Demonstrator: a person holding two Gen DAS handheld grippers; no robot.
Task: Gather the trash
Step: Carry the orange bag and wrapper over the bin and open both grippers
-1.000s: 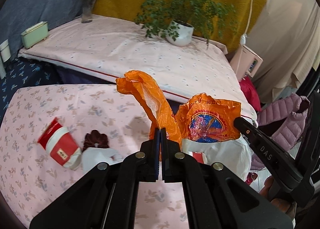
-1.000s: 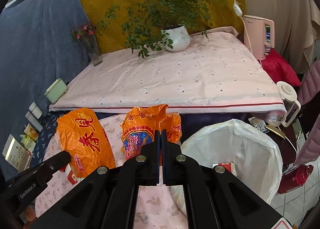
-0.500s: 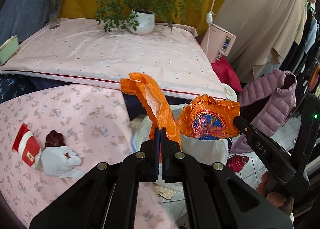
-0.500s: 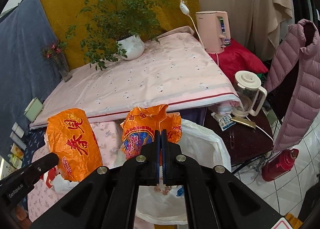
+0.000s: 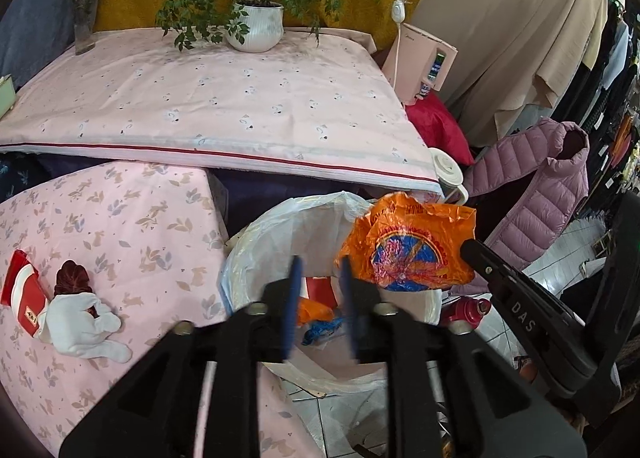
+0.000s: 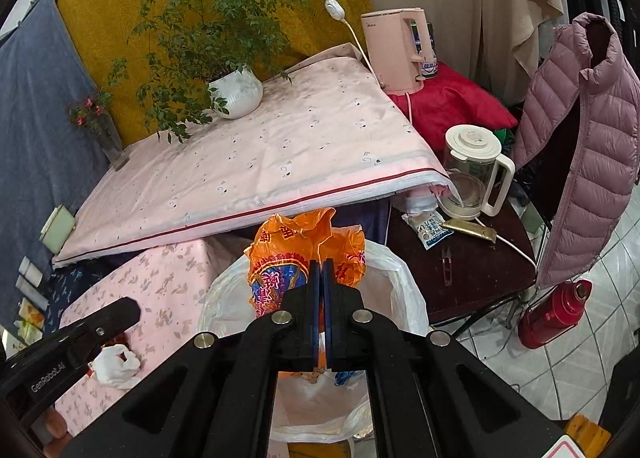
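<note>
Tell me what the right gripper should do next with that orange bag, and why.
Probably open the right gripper and drop the orange bag. It hangs over the lined bin, pinched between shut jaws, while the left gripper is already opening with nothing between its fingers.

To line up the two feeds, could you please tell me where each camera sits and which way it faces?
Left wrist: on the left tongs, opening with nothing between them, angled down into the bin; right tongs show.
Right wrist: on the right tongs, shut on the orange bag above it.
Shared: bin, bag, plant.
</note>
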